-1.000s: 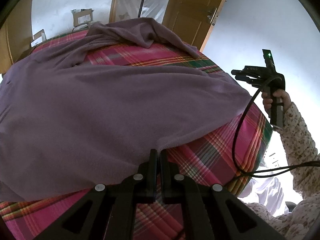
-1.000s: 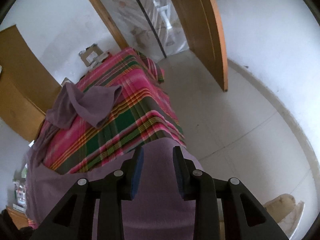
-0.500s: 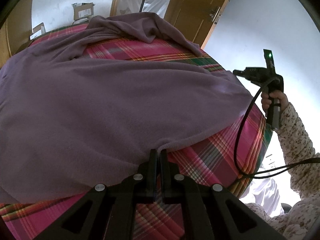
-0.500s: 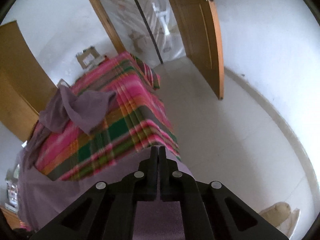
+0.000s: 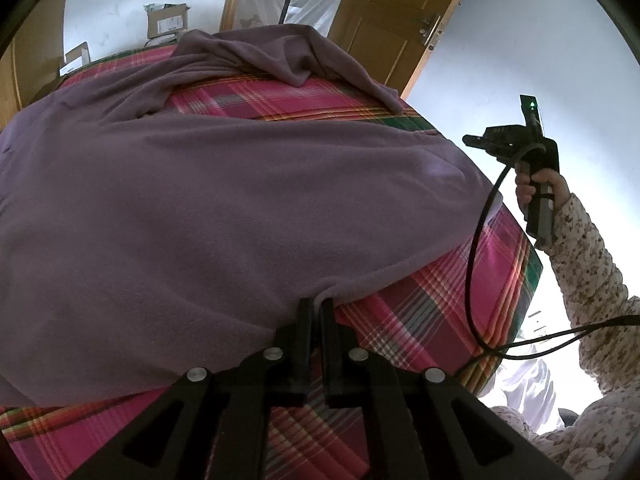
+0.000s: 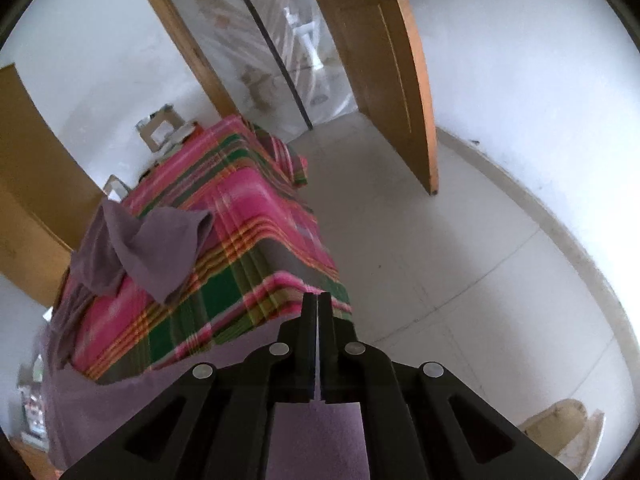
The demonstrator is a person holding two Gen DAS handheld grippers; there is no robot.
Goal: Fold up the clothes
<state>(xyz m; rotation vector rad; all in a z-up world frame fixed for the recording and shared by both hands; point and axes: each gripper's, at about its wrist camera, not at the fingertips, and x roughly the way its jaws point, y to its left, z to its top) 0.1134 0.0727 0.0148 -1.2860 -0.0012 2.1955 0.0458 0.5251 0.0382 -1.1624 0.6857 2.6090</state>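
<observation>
A purple fleece garment (image 5: 240,200) lies spread over a table covered with a pink and green plaid cloth (image 5: 440,300). My left gripper (image 5: 316,304) is shut on the garment's near hem, which puckers at the pads. In the right wrist view, my right gripper (image 6: 318,298) is shut at the garment's near edge (image 6: 316,432), and the fabric runs under and between its fingers. A bunched part of the garment (image 6: 160,248) lies farther along the table. In the left wrist view, the right gripper (image 5: 470,141) is at the garment's right corner, held by a hand (image 5: 540,184).
The plaid cloth (image 6: 248,208) hangs over the table's edge beside a pale tiled floor (image 6: 440,260). A wooden door (image 6: 380,80) stands open beyond it. Cardboard boxes (image 5: 166,20) sit against the far wall. A black cable (image 5: 476,260) loops from the right gripper past a floral sleeve (image 5: 588,256).
My right gripper's jaws, open a second ago with the purple fabric between them, have closed on it. The left gripper has stayed shut on the hem.
</observation>
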